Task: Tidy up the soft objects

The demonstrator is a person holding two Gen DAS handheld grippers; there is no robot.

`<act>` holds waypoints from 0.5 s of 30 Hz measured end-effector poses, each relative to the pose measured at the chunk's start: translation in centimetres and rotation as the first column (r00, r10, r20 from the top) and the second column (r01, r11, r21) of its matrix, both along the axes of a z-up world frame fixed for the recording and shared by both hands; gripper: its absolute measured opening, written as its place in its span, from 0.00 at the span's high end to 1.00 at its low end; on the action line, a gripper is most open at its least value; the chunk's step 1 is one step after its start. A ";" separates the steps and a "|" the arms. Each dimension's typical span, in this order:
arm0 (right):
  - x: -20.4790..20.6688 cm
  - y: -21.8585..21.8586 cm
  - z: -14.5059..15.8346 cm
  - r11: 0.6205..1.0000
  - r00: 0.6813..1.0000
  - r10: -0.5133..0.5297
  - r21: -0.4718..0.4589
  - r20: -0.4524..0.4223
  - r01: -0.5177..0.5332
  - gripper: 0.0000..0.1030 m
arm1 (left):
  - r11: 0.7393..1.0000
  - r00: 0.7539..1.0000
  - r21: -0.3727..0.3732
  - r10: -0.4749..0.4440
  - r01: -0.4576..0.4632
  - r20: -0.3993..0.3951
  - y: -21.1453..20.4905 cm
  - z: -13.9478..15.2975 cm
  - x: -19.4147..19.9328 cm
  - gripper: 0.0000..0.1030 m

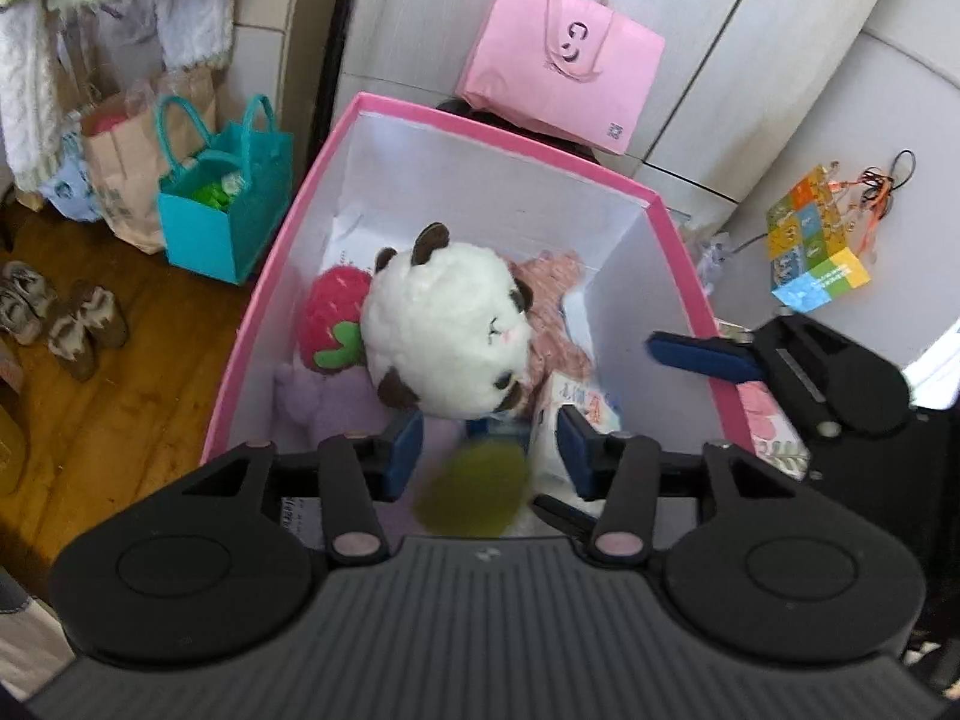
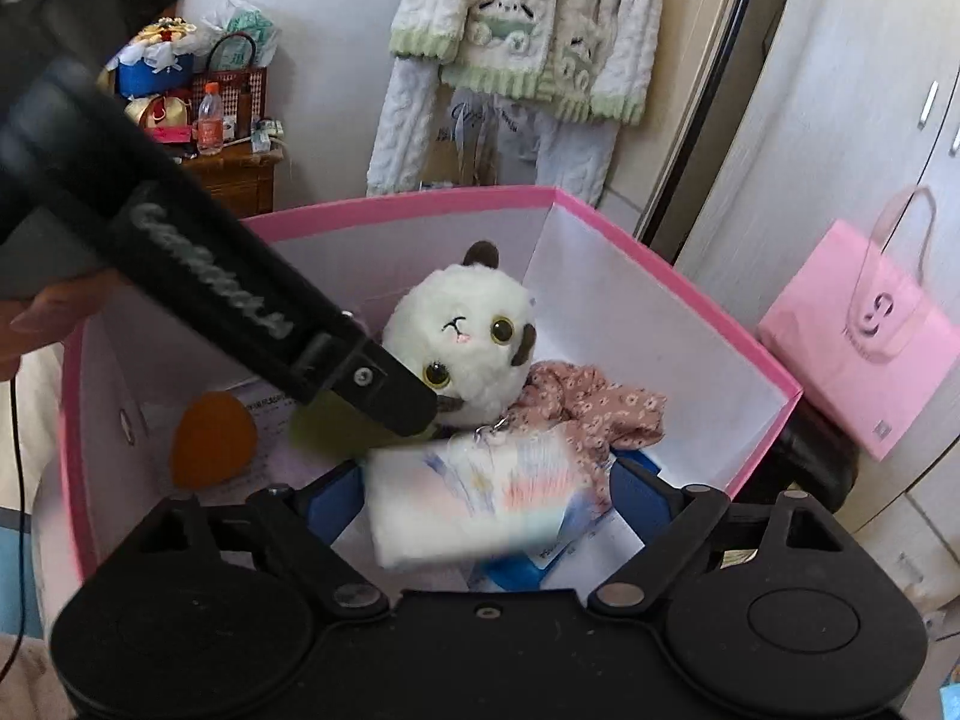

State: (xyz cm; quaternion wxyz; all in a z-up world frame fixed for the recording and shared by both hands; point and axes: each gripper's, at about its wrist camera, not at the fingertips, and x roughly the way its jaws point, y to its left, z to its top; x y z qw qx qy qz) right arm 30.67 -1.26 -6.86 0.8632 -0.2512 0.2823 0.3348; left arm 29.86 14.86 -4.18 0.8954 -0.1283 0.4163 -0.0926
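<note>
2 grippers hang over the pink box (image 1: 498,126)! The left gripper (image 1: 489,450) stands partly open, its pads clear of a blurred green soft thing (image 1: 474,492) just beneath them. The right gripper (image 2: 489,498) gapes wide, with a blurred white packet (image 2: 480,492) between its fingers; neither pad seems to press it. Beyond them the panda plush (image 1: 444,324), strawberry plush (image 1: 333,318) and floral cloth (image 2: 588,408) lie inside. I'd call the sorting well along, with these 2 items going in. Whether more waits outside, I can't tell.
</note>
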 end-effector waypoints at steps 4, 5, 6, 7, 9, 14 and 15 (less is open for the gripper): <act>-1.3 -1.6 1.1 0.998 0.999 -0.032 0.053 0.042 0.030 0.09 | 1.000 0.999 0.005 -0.004 0.004 0.040 -0.4 0.5 -1.2 0.46; -1.5 -2.2 1.5 0.996 0.998 -0.043 0.077 0.048 0.039 0.09 | 1.000 0.998 0.012 -0.012 0.011 0.056 -0.5 0.7 -1.7 0.44; -2.1 -2.9 1.9 0.992 0.997 -0.055 0.115 0.053 0.048 0.09 | 0.999 0.997 0.030 -0.020 0.018 0.074 -0.7 1.1 -2.3 0.42; -2.7 -3.7 2.4 0.986 0.997 -0.062 0.157 0.055 0.053 0.09 | 0.998 0.995 0.051 -0.026 0.022 0.094 -1.0 1.4 -2.9 0.40; -4.2 -5.6 3.2 0.965 0.997 -0.064 0.257 0.042 0.051 0.09 | 0.994 0.990 0.103 -0.041 0.028 0.134 -1.6 2.0 -4.2 0.38; -7.0 -9.6 4.5 0.895 0.995 -0.103 0.436 -0.009 0.097 0.09 | 0.986 0.982 0.159 -0.072 0.044 0.177 -2.4 3.4 -6.5 0.34; -7.5 -10.1 4.7 0.887 0.994 -0.110 0.449 -0.014 0.104 0.09 | 0.986 0.981 0.160 -0.077 0.048 0.180 -2.5 3.7 -7.0 0.33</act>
